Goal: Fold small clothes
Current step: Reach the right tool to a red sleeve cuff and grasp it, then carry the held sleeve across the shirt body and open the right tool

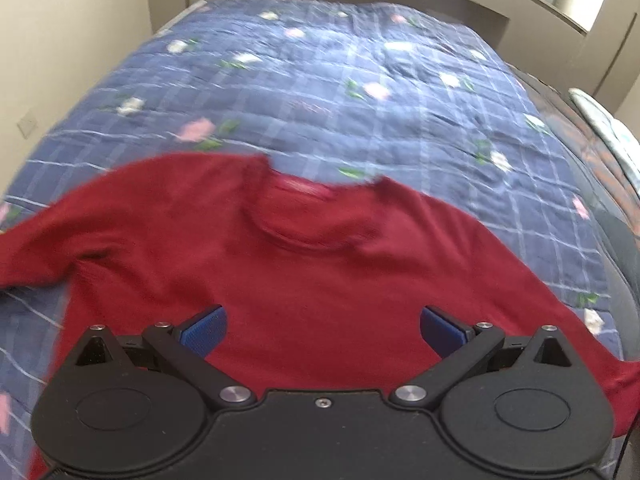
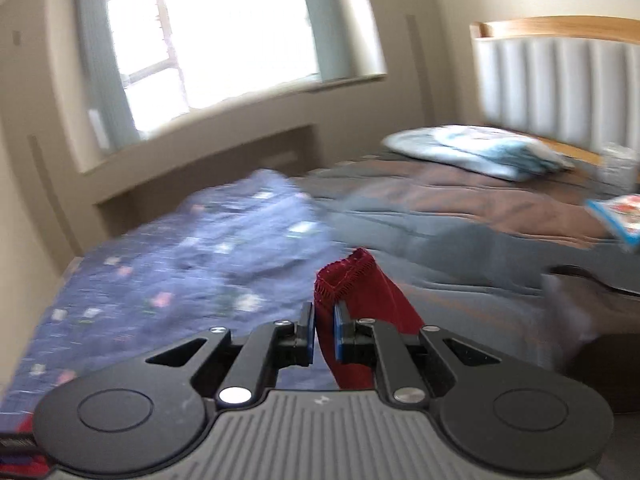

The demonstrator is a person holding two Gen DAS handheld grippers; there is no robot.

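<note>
A dark red sweater (image 1: 304, 264) lies spread face up on the blue floral quilt (image 1: 320, 92), collar away from me, its sleeves out to both sides. My left gripper (image 1: 323, 330) is open and empty, hovering over the sweater's lower body. My right gripper (image 2: 324, 334) is shut on a red sleeve cuff (image 2: 346, 280), which sticks up between the blue pads and is lifted off the bed.
A brown and grey bedspread (image 2: 460, 216) covers the bed beyond the quilt. A light blue folded cloth (image 2: 472, 150) lies near the padded headboard (image 2: 560, 80). A colourful packet (image 2: 618, 214) lies at the right. A window (image 2: 224, 40) and walls surround the bed.
</note>
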